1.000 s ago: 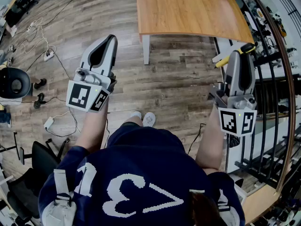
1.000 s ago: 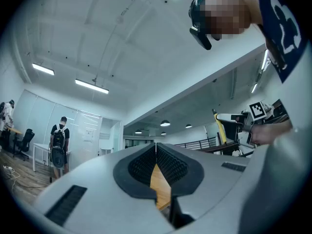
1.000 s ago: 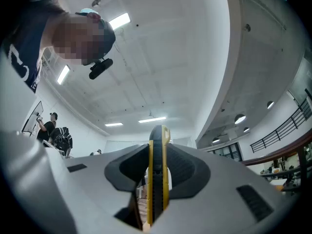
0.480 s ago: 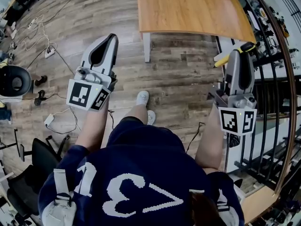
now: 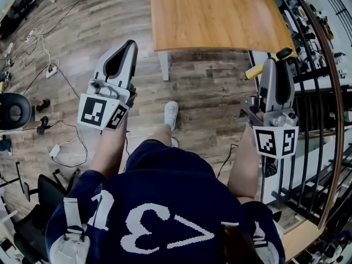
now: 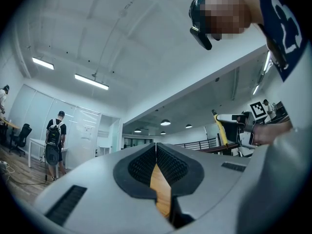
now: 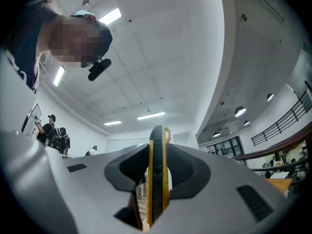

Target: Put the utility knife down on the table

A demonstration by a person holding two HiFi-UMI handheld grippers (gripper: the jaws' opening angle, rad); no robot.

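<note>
The utility knife [image 5: 255, 70], yellow with a black spine, is clamped upright between the pads of my right gripper [image 5: 279, 56]. Its ends stick out past the jaws at the right of the head view. In the right gripper view the utility knife [image 7: 157, 189] fills the gap of the right gripper [image 7: 157, 152], which points up at the ceiling. My left gripper [image 5: 130, 46] is held out at the left, shut with nothing in it. In the left gripper view, the left gripper [image 6: 156, 148] has its pads pressed together. The wooden table [image 5: 214, 15] lies ahead, beyond both grippers.
A black metal railing [image 5: 316, 109] runs down the right side, close to the right gripper. Cables and a power strip [image 5: 49, 70] lie on the wood floor at the left, near a black chair [image 5: 12, 110]. My shoe [image 5: 171, 113] is on the floor between the grippers.
The table has come nearer and shifted left in the head view as a foot stepped forward. Both grippers keep their pose, and the knife stays held.
</note>
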